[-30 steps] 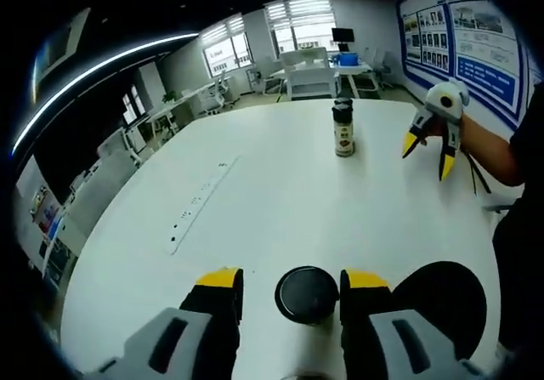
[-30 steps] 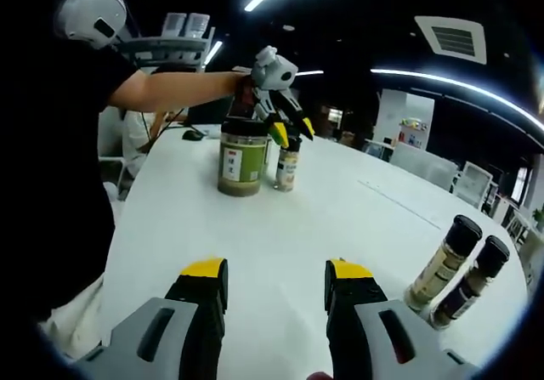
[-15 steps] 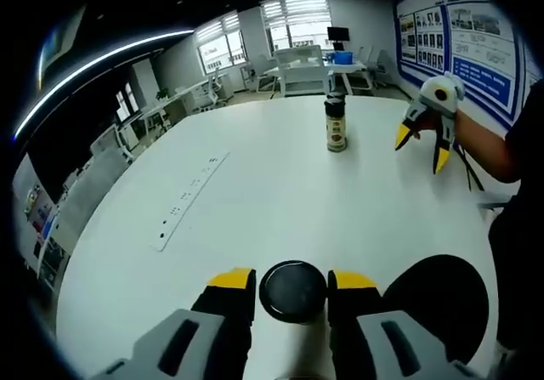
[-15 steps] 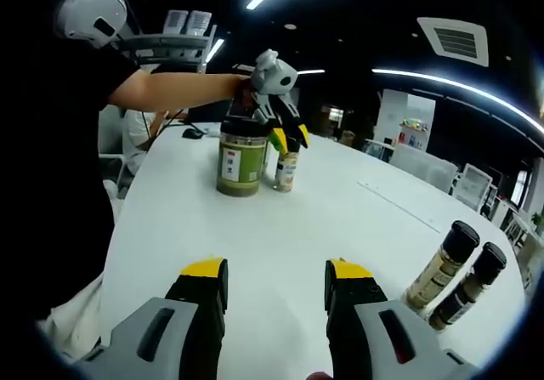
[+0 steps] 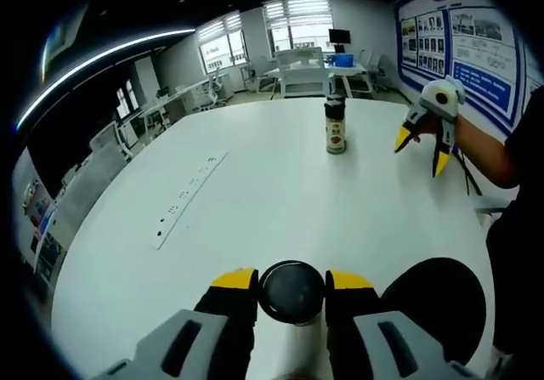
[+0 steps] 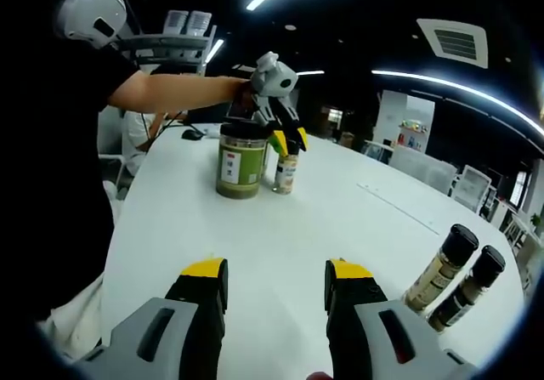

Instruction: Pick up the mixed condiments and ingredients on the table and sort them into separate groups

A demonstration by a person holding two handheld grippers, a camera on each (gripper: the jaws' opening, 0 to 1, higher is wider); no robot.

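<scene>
Counter (image 5: 280, 201): white. Big jar (image 6: 239, 167): olive-green contents, black lid. Small bottles (image 6: 438, 269): black caps. Tool (image 6: 276, 288): yellow-tipped black jaws.

Right gripper (image 6: 276, 285) low in view, yellow-tipped jaws spread apart, nothing between them, above white table (image 6: 323, 218). Left gripper (image 6: 285, 138) across table, jaws closed around cap of small spice jar (image 6: 286, 172), just beside large green-filled jar (image 6: 240, 161). Two dark-capped spice bottles (image 6: 455, 276) stand side by side at right edge.

Bare white table (image 6: 280, 244) ahead of the right tool (image 6: 276, 282), two spice bottles (image 6: 455, 278) right.
</scene>
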